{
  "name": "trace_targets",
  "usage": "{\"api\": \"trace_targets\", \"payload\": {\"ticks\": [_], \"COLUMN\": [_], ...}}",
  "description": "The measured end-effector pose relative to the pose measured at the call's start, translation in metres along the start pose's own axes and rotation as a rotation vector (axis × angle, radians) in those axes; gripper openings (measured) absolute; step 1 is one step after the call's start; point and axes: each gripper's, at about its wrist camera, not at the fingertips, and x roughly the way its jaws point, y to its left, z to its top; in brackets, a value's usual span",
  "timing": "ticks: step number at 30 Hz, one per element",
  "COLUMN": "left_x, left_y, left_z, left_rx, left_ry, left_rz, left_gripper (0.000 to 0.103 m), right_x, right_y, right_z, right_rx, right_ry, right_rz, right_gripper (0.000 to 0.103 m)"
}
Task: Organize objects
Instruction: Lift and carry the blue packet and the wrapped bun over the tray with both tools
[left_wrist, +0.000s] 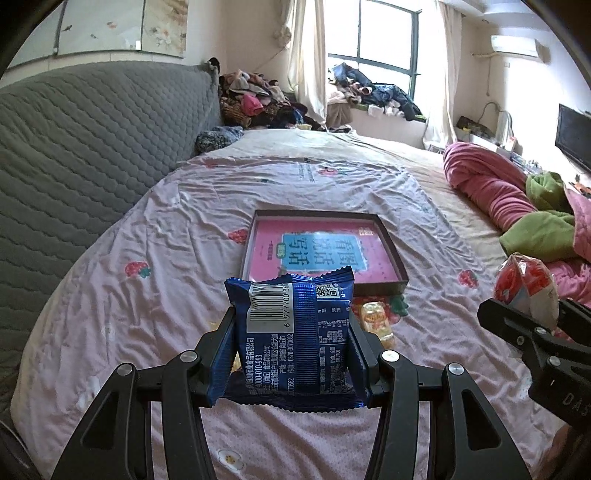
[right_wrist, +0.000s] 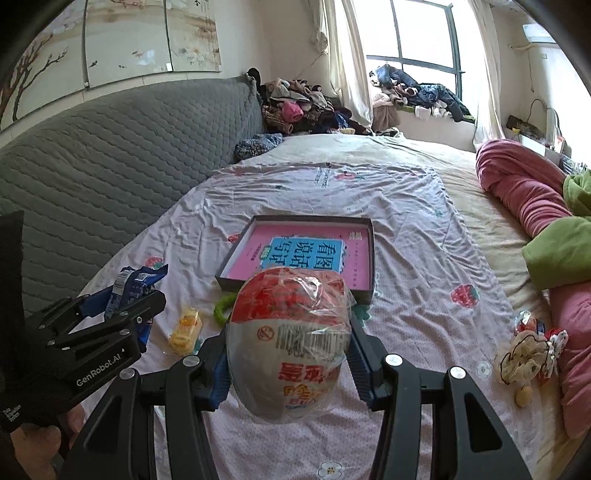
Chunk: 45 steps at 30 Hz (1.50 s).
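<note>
Cluttered bedroom, strawberry-print bedsheet, shallow box, bright window

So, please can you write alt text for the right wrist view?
The right gripper holds a plastic-wrapped red and white snack above a bed; ahead lies a shallow box with a pink book.

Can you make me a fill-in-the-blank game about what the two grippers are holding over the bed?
1. The left gripper is shut on a snack packet whose colour is ____.
2. The egg-shaped toy wrapped in clear plastic is held by the ____ gripper.
3. The pink book lies inside a shallow ____.
4. The small yellow packet lies on the ____.

Missing words: blue; right; box; bed
</note>
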Motion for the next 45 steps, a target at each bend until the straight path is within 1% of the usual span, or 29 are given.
{"api": "trace_targets", "payload": {"ticks": [9,14,26,33,40,45], "left_x": [0.005,0.015,0.052,0.079,0.098,0.110], "left_y": [0.002,0.004,0.002,0.000,-0.009,-0.015], "left_z": [0.027,0.040,0.064,0.072,0.085,0.100], "left_rx": [-0.010,-0.012,-0.026,-0.036,-0.013,0.005], "left_ry": [-0.026,-0.031,-0.016,0.000,-0.007,-0.017], "left_rz": [-0.005,-0.003,-0.008,-0.007,-0.011,-0.010], "left_gripper": [0.054,0.054,0.054,0.055,0.055,0.055], "right_x": [0.004,0.014,0.044,0.063,0.080,0.092], "right_y": [-0.004,-0.005,-0.009,-0.012,-0.014,-0.013], "right_z": [0.020,0.034,0.057,0.069,0.082,0.091], "right_rx": [0.008,0.000,-0.006,-0.008,-0.012,-0.018], "right_ry": [-0.022,-0.020,-0.023,-0.021,-0.024,-0.027], "right_rz": [-0.003,-0.012,-0.008,-0.002,0.006,0.011], "right_gripper": [0.053,0.053,0.053,0.053,0.053,0.053]}}
